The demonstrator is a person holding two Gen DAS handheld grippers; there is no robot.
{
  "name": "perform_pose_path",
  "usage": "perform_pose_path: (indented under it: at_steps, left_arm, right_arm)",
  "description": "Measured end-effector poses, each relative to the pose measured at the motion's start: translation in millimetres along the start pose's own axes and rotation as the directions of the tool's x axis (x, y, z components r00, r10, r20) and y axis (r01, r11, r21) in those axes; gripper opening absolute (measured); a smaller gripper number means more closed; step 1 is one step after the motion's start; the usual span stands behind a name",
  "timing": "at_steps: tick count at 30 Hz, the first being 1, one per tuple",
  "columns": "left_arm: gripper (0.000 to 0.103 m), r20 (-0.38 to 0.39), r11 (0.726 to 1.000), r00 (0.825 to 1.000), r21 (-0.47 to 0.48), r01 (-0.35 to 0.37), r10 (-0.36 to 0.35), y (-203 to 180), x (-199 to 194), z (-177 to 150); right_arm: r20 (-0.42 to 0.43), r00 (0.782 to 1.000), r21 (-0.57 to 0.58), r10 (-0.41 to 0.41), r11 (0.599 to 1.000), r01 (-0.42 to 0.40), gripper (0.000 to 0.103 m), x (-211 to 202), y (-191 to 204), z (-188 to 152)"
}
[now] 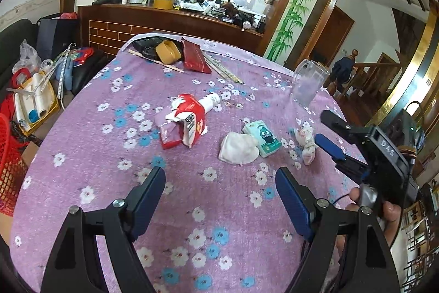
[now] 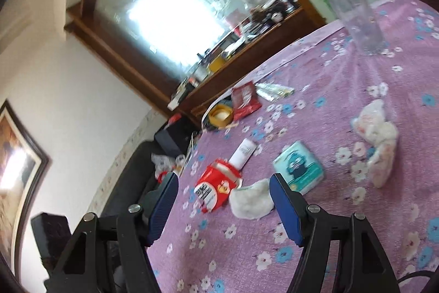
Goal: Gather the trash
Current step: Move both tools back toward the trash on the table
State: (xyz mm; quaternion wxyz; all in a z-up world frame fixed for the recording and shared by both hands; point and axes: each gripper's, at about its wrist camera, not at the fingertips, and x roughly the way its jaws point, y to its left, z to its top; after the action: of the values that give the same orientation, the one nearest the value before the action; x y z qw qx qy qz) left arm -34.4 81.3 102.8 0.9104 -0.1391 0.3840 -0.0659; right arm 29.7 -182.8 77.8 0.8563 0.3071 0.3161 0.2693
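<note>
Hovering: left gripper (image 1: 220,183) above purple flowered tablecloth (image 1: 109,155), jaws apart, nothing between
Right gripper: (image 2: 223,190) jaws apart, nothing clamped; also visible at right edge of left view, held by a hand (image 1: 384,213)
Red wrapper: (image 1: 182,125) torn, mid-table, lying against white tube (image 1: 210,102); in right view just beyond left finger, near tissue wad
White tube: tip pointing away from left gripper, base tucked in red wrapper
Tissue wad: (image 1: 238,148) flat crumpled white piece, touching teal tissue pack (image 1: 262,137); in right view (image 2: 251,199) sitting between the finger tips, ahead of them, not gripped
Teal tissue pack: cartoon print, flat on cloth, right of wad
Crumpled paper: (image 1: 307,140) white with pink print, near right gripper's fingers in left view; well right of pack in right view (image 2: 380,142)
Clear cup: (image 1: 308,84) upright, far right side of table
Far edge: yellow tape roll (image 1: 168,52), red pouch (image 1: 195,56), wooden sticks (image 1: 156,61), all well apart from trash cluster
Left of table: red basket (image 1: 9,166), partly cut off
</note>
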Motion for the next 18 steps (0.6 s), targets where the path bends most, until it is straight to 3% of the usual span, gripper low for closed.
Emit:
perform_pose_path:
  at_steps: [4,10,13,16,18]
  left_arm:
    - [0.083,-0.024,1.0,1.0,0.019,-0.004,0.005,-8,23,7]
    - [0.083,-0.122,0.999,0.992,0.04,0.024,-0.019,-22,79,21]
    - [0.083,-0.147,0.999,0.989,0.048,0.007,0.0,-26,104,25]
    - [0.083,-0.181,0.999,0.983,0.034,0.0,0.006,-27,128,27]
    - [0.083,-0.2,0.999,0.98,0.028,-0.016,0.021,-27,143,28]
  right_arm:
    - [0.035,0.998,0.069,-0.045,0.997,0.043,0.073,-9,-17,5]
    - [0.042,0.992,0.139,-0.116,0.984,0.109,0.073,-14,-40,13]
    - [0.046,0.977,0.185,-0.207,0.963,0.195,0.073,-28,-51,26]
    - [-0.003,0.964,0.23,-0.267,0.938,0.261,0.073,-32,-69,47]
    - [-0.026,0.943,0.209,-0.332,0.921,0.33,0.072,-25,-78,56]
